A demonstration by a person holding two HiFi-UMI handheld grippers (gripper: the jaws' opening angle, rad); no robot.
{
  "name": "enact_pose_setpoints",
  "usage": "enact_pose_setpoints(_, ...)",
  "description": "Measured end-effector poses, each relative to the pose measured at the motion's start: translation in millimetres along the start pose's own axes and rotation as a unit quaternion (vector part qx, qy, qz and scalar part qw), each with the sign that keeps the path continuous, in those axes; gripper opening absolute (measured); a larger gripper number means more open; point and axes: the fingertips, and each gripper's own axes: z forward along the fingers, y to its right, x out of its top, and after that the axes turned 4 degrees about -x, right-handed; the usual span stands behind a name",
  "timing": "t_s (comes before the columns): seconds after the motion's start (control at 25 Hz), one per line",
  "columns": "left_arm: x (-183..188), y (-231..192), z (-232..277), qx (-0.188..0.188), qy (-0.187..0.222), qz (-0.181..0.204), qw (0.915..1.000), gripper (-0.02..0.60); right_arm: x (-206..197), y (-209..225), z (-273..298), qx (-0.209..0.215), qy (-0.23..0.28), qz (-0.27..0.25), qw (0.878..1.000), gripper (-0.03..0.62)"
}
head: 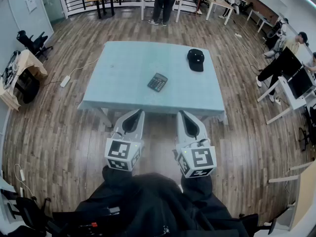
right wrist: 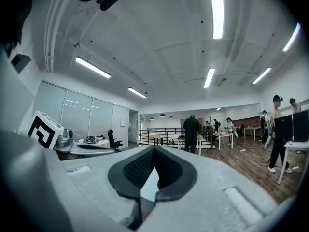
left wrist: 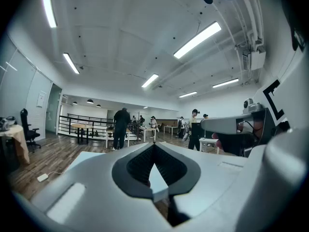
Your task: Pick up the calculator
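A: Where is the calculator [head: 157,82]?

B: It lies flat on the table [head: 123,63], about mid-width and a little toward the near edge, turned at a slant. A black cap [head: 196,59] lies well apart from it, toward the far right corner.

A: And the grippers?

B: Both are level in front of the person, short of the table's near edge and well away from the calculator. The left gripper [head: 138,113] has its jaws closed tip to tip with nothing between them. The right gripper [head: 182,115] is the same, pinched together and empty.

A: So the reach hasn't begun?

B: That's my reading. The calculator sits almost straight ahead between the two, so either one could take it.

A: What makes the pickup go well?

B: Spread the jaws before coming in, because closed tips would only shove it across the table. It looks thin and lies flat, so I'd tip the gripper downward and turn it to match the slant. Then the jaws should straddle the narrow width and come down on either side before squeezing.

A: Any risk?

B: A thin body may pivot or slip out. Grip near its middle and lift straight up, slowly.
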Motion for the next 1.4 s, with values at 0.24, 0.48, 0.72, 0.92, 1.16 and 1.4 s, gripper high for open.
enact_pose_setpoints(0.24, -2, 1, 3, -0.001, 0.001, -0.002, 1.0000, 0.002, -2, 2, 1, -0.006, 0.000, 0.000, 1.000, -0.005)
enact_pose_setpoints(0.48, -3, 6, 6, -0.002, 0.000, -0.003, 1.0000, 0.002, -6, 8, 0, -0.011, -0.002, 0.004, 1.000, -0.003)
enact_pose_setpoints(0.72, -5, 11, 9, 0.003, 0.002, -0.002, 1.0000, 0.002, -12, 14, 1, -0.005, -0.005, 0.004, 1.000, -0.002)
enact_pose_setpoints(0.92, -7, 20, 10, 0.004, 0.010, 0.002, 0.9999, 0.002, -17, 17, -2, 0.008, -0.008, 0.002, 1.000, -0.002)
enact_pose_setpoints(1.16, -13, 26, 12, 0.012, 0.018, 0.001, 0.9998, 0.002, -29, 23, -7, 0.024, -0.015, 0.005, 1.000, -0.002)
enact_pose_setpoints(1.4, -29, 19, 16, 0.034, -0.003, -0.006, 0.9994, 0.002, -46, 34, -7, 0.026, -0.029, 0.015, 0.999, -0.002)
